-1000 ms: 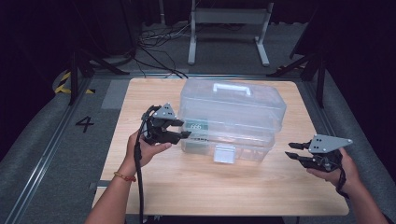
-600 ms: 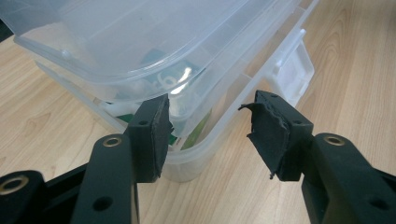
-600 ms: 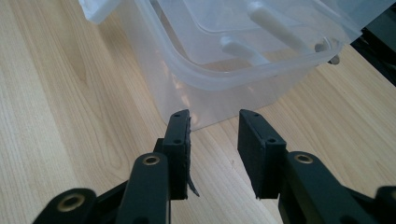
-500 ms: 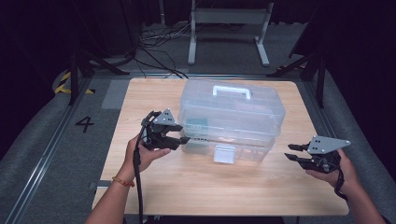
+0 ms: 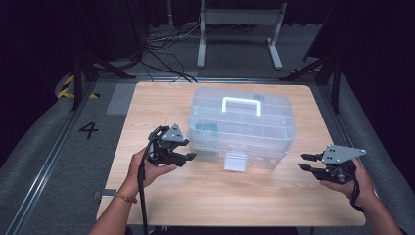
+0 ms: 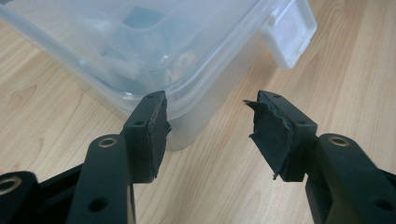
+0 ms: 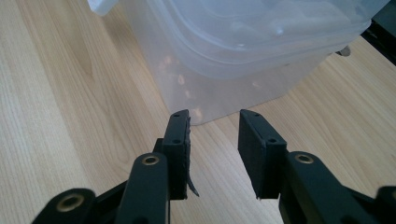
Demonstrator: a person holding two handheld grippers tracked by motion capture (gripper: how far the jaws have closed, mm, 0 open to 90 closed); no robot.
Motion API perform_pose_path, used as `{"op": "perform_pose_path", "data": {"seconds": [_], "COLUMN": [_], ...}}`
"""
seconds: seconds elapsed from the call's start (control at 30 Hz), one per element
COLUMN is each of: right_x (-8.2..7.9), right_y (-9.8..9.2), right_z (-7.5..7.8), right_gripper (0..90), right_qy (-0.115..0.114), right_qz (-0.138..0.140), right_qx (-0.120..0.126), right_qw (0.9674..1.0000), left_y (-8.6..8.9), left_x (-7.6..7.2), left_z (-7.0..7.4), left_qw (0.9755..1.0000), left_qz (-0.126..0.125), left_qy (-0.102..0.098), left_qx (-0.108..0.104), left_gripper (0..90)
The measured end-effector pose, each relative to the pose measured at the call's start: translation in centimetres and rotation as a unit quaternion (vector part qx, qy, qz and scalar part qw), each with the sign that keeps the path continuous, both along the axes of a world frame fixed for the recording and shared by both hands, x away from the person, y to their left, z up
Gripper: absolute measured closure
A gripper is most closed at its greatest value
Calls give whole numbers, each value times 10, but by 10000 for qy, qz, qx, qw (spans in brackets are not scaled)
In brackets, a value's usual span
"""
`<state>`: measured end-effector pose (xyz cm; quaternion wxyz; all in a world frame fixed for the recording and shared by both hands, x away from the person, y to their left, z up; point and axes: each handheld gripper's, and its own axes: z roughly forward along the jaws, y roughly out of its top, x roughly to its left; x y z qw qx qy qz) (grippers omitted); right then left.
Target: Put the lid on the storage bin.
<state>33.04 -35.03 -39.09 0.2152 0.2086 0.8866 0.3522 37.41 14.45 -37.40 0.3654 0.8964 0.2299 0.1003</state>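
The clear plastic storage box with a white carry handle (image 5: 242, 129) sits in the middle of the pale wooden surface (image 5: 147, 98), lid on, its white front latch (image 5: 235, 162) facing the person. Something teal shows dimly through the left side of the box, too blurred by the plastic to identify.

The left claw (image 5: 188, 155) is right at the box's front-left corner, held low by the person's left hand (image 5: 155, 169). From the left gripper view, the two black jaws stand apart, and they have just been opening a little wider; nothing is between them, and the corner of the box (image 6: 187, 126) lies just beyond the worn pads (image 6: 156, 135). The latch (image 6: 290, 35) hangs farther along the front wall.

Over on the other side, the right claw (image 5: 306, 162) sits off the box's right end, clearly apart from it, in the person's right hand (image 5: 353, 181). In the right gripper view, its jaws are apart too, with a narrower gap, empty, pointing at the box's lower corner (image 7: 205, 100) just ahead of the fingertips (image 7: 180, 135). Bare wood shows between them.
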Motion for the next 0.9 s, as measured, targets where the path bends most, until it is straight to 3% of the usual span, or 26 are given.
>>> {"op": "perform_pose_path", "data": {"seconds": [0.2,0.33,0.47,0.57,0.73,0.8,0.9], "right_x": [0,1,2,2,-1,-3,-6], "right_y": [1,2,-2,-5,-8,-11,-18], "right_z": [-2,-3,-2,-2,-6,-9,-13], "right_gripper": [632,552,484,457,391,377,328], "right_qy": [15,-18,-69,-91,-84,-56,-60], "right_qz": [4,-140,-327,-375,-510,-524,-638], "right_qx": [6,-25,30,20,-131,-194,-157], "right_qw": [10000,9999,9994,9993,9986,9984,9978], "left_y": [2,7,12,17,28,34,42], "left_x": [-3,-6,-9,-14,-21,-23,-28], "left_z": [-6,-9,-11,-15,-20,-24,-30], "left_qw": [9996,9990,9982,9966,9960,9952,9937], "left_qz": [161,337,403,530,500,516,531], "left_qy": [-191,-259,-325,-334,-271,-130,-199], "left_qx": [147,117,291,536,685,822,966], "left_gripper": [399,293,210,172,181,183,185]}}
